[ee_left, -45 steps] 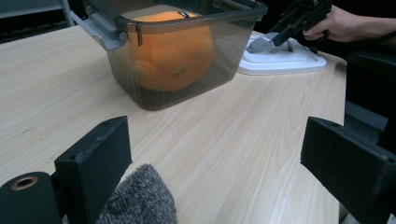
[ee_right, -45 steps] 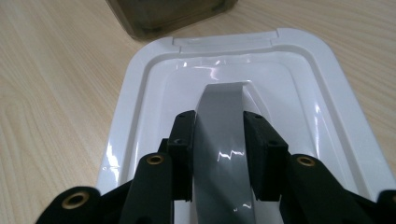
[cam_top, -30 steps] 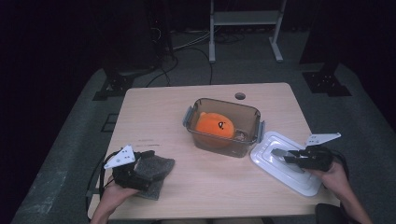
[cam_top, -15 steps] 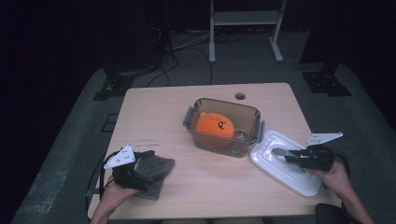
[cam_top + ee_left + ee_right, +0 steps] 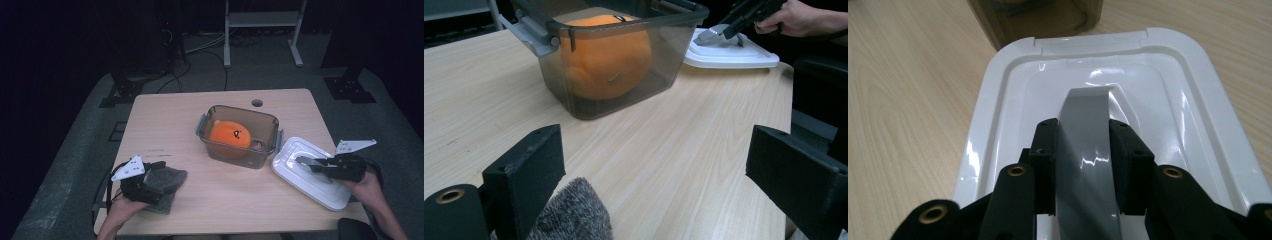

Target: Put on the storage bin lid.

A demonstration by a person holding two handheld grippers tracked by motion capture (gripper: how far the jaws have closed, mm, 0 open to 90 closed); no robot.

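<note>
In the high view the whole counter [image 5: 220, 190] is taken in at once: one clear container [image 5: 239, 136] near the middle with one orange plush toy [image 5: 229, 136] inside, one white lid [image 5: 310, 172] lying flat at the right, just beside the container, and one grey cloth [image 5: 167, 181] at the near left; the grip itself is made plain in the right gripper view, where the grey handle [image 5: 1087, 150] of the lid is seen clamped between the two black jaws of the right tool [image 5: 1087, 167]; the lid is shown there as glossy white plastic with rounded corners, a raised rim and a sunken middle from which the grey handle rises; in the left gripper view the left tool [image 5: 664, 175] is seen with its jaws spread wide and nothing between them, a corner of the cloth lying by one jaw, and the container's grey latch [image 5: 531, 35] is shown close up; the right tool is also seen there farther off, over the lid; two tools are counted, one in each hand.
</note>
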